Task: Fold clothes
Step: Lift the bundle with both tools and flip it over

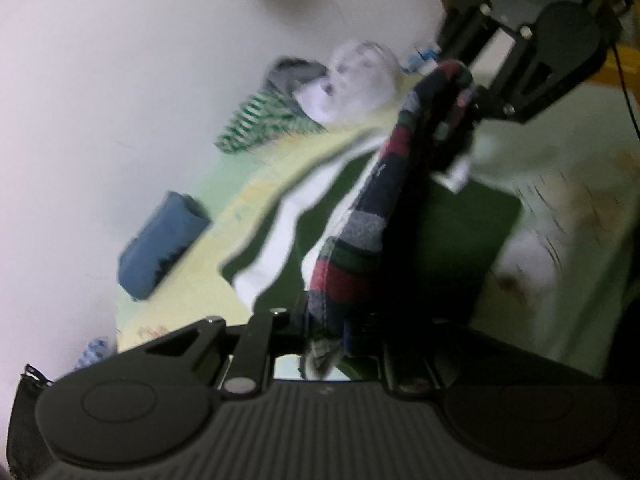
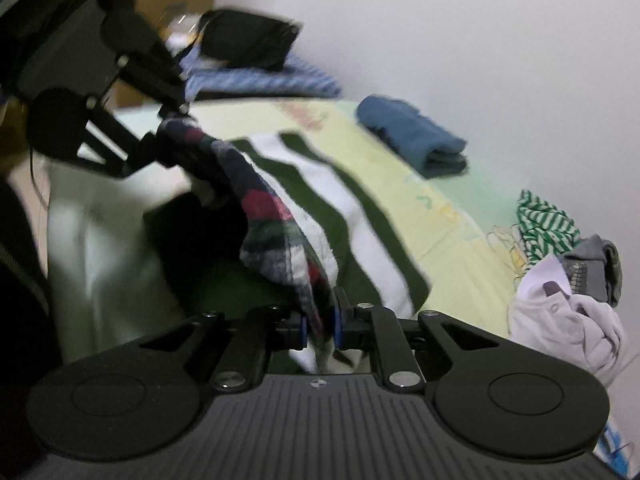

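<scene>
Right, I've got the plaid garment (image 1: 352, 236) strung up between my two grippers, clear above the bed (image 2: 400, 160): my left gripper (image 1: 324, 334) is clamped on one end of it, and across from it my right gripper (image 2: 318, 326) is pinching the other end between its blue-tipped pads, so the checked red, navy and grey cloth hangs in a slack band from one to the other. Both views are blurred, so I can't read its edges or say which part of it each end is. Under it lies a green-and-white striped garment (image 2: 348, 208), spread flat on the yellow-green bed cover. Over by the wall a blue garment (image 2: 412, 136) sits as a tidy folded bundle, so that one lies the way the job wants. Further along there's a loose heap: a green-and-white striped top (image 2: 544, 220), something grey (image 2: 596, 260) and a crumpled white shirt (image 2: 560, 316), none of them in any folded shape, so I judge plenty is left. The plaid piece in my grip isn't folded either; it's only hanging. As for pose, I'm holding both grippers up off the bed, facing each other at a slant, each camera catching the other's black linkage at the far end of the cloth, fingers closed tight on fabric on both sides
</scene>
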